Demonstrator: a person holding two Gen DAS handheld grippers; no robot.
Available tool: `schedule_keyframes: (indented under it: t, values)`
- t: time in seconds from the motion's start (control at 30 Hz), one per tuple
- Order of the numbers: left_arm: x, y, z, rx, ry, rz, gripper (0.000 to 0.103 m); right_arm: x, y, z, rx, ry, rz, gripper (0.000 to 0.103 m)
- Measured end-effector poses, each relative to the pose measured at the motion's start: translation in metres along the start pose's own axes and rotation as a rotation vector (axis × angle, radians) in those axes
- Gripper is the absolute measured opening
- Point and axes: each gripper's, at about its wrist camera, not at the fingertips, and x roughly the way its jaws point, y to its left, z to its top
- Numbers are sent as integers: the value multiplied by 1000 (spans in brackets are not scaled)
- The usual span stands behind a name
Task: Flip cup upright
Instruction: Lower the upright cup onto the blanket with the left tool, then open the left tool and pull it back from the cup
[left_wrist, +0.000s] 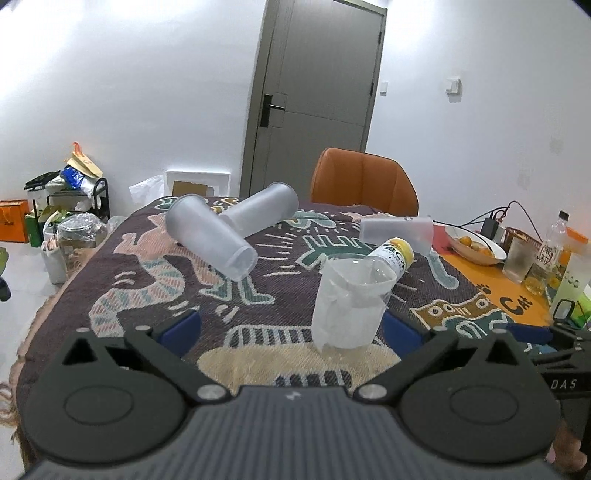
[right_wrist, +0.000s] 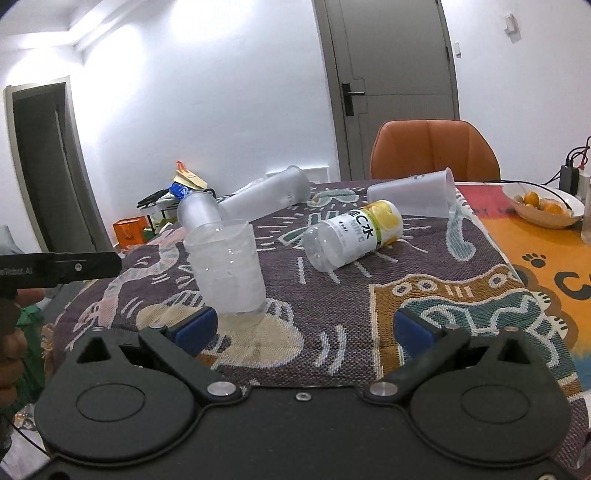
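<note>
A crumpled clear plastic cup (left_wrist: 349, 304) stands upright on the patterned cloth, mouth up; it also shows in the right wrist view (right_wrist: 229, 271). My left gripper (left_wrist: 291, 326) is open, with the cup just inside its right finger. My right gripper (right_wrist: 303, 325) is open and empty, with the cup beside its left finger. Three frosted cups lie on their sides farther back: one (left_wrist: 212, 236), one (left_wrist: 264, 210) and one (left_wrist: 397, 230). A clear bottle with a yellow label (right_wrist: 352, 232) lies behind the upright cup.
An orange chair (left_wrist: 364, 182) stands at the table's far edge. A bowl of oranges (left_wrist: 474, 243), a glass and bottles crowd the right side on an orange mat. Cables and a charger lie behind the bowl. The table's left edge drops to floor clutter.
</note>
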Motion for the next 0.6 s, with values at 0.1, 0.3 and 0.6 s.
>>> schedule_keyframes:
  t: [0.1,0.3,0.6]
  values:
    - [-7,4,-6,-3,-12,0,103,-5,3,-2,-10,-2,0,103]
    - [-16,11,-15,10,-5,-3,103,-14,7,-7,-34,0,-8,103]
    - [-23,21,-29,-7,4,-10,103,-20,7,-10,-27,5,-3,103]
